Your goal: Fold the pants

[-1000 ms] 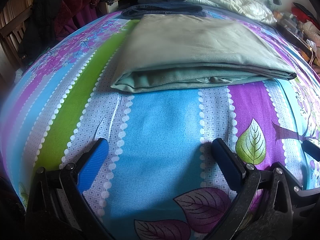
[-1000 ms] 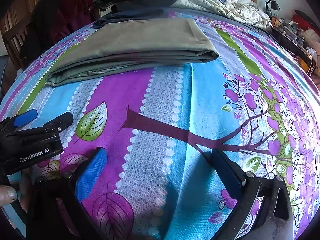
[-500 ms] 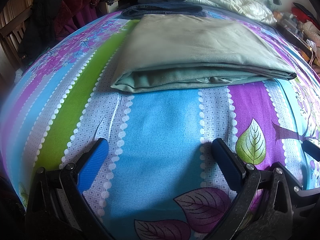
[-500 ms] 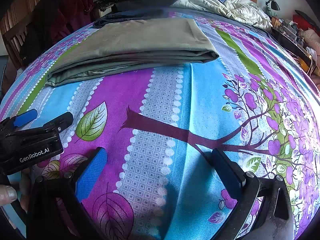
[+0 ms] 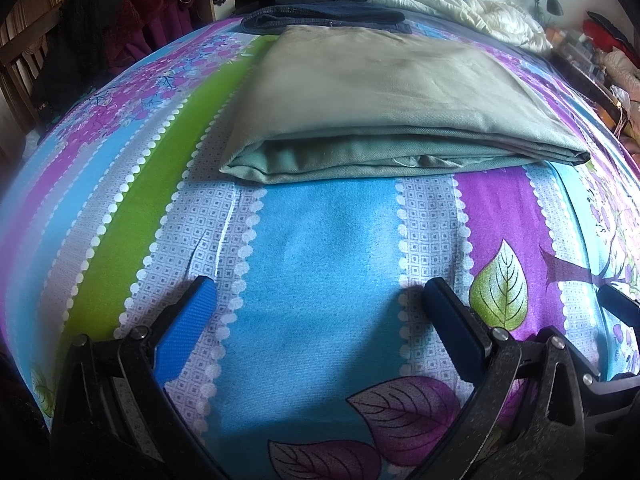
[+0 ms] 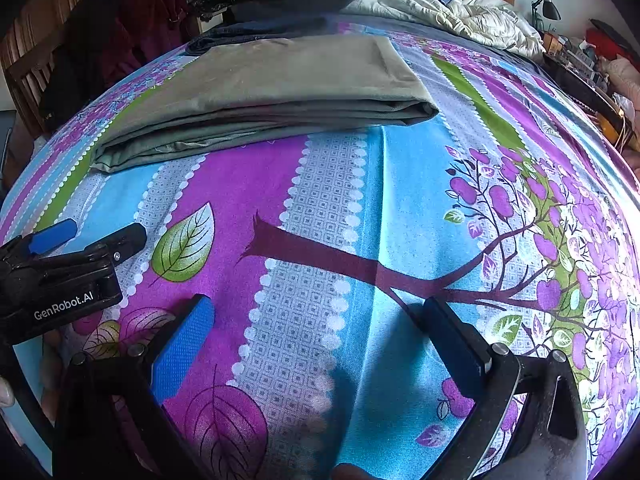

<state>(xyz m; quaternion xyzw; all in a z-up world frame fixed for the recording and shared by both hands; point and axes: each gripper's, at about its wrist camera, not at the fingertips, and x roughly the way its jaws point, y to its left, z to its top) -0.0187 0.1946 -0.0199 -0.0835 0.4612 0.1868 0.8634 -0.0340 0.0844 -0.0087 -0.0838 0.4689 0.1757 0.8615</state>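
Grey-green pants point(image 5: 372, 96) lie folded into a flat rectangle on the flowered bedspread point(image 5: 320, 240), with the layered edge facing me. In the right wrist view the same pants point(image 6: 272, 88) sit at the upper left. My left gripper point(image 5: 320, 292) is open, low over the bedspread, well short of the pants, with nothing between its blue pads. My right gripper point(image 6: 320, 312) is likewise open and empty, to the right of the left gripper point(image 6: 86, 236), whose black body shows at the left edge.
Folded dark jeans point(image 5: 320, 18) lie just behind the pants. A white quilt point(image 5: 472, 12) is bunched at the head of the bed. Dark clothes hang on a wooden chair point(image 5: 24, 64) on the left. A cluttered side table with a lamp point(image 6: 544, 8) stands on the right.
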